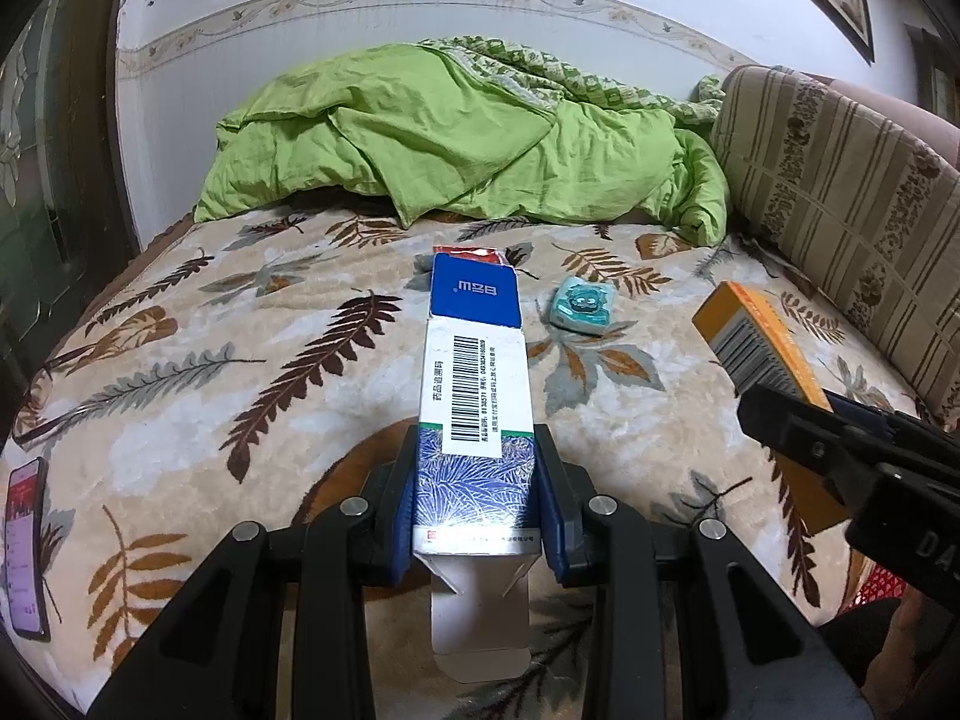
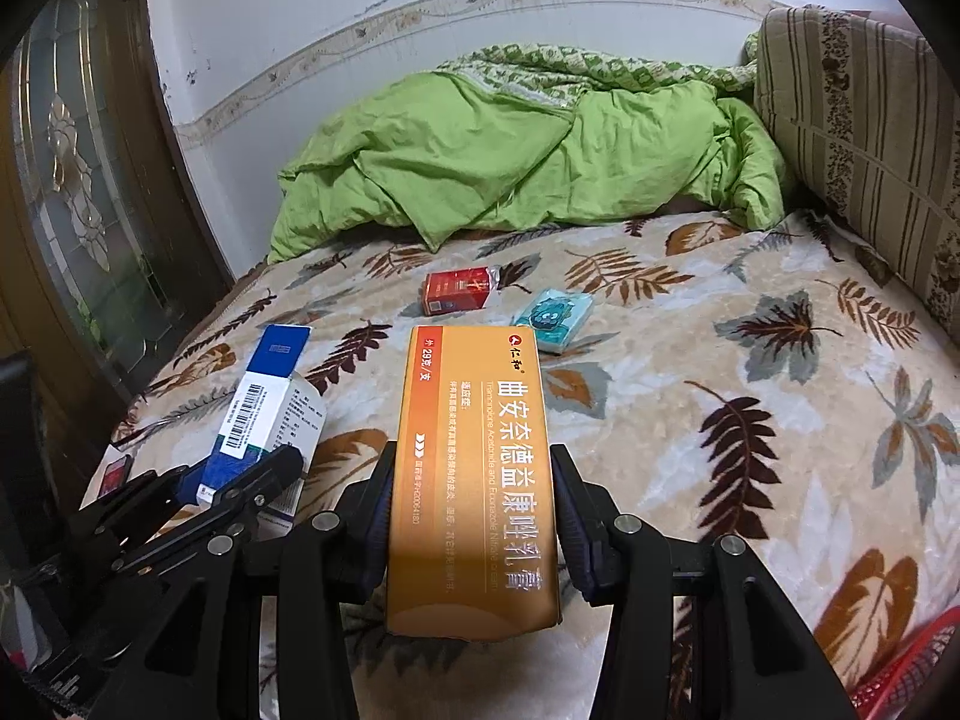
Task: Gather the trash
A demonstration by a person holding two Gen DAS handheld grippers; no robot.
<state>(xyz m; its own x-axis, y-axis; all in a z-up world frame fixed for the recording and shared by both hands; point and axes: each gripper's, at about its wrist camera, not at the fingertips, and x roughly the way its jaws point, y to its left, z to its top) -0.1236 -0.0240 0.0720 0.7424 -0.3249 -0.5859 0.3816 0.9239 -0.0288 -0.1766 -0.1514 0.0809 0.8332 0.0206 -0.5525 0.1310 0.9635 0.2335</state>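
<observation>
My left gripper [image 1: 477, 450] is shut on a blue and white medicine box [image 1: 474, 396], held above the bed with its end flaps open; the box also shows in the right wrist view [image 2: 264, 408]. My right gripper [image 2: 474, 468] is shut on an orange ointment box [image 2: 474, 480], which also shows at the right of the left wrist view [image 1: 756, 348]. A red cigarette pack [image 2: 456, 291] and a teal tissue packet [image 2: 555, 318] lie on the leaf-patterned blanket [image 2: 750, 396] ahead. In the left wrist view the teal packet [image 1: 581, 304] lies right of the blue box, and the red pack is mostly hidden behind it.
A crumpled green quilt [image 1: 456, 138] lies at the back of the bed. A striped cushion [image 1: 840, 192] stands on the right. A phone [image 1: 24, 546] lies at the bed's left edge. A red mesh basket [image 2: 906, 672] shows at the lower right. A glass-panelled door [image 2: 78, 192] is on the left.
</observation>
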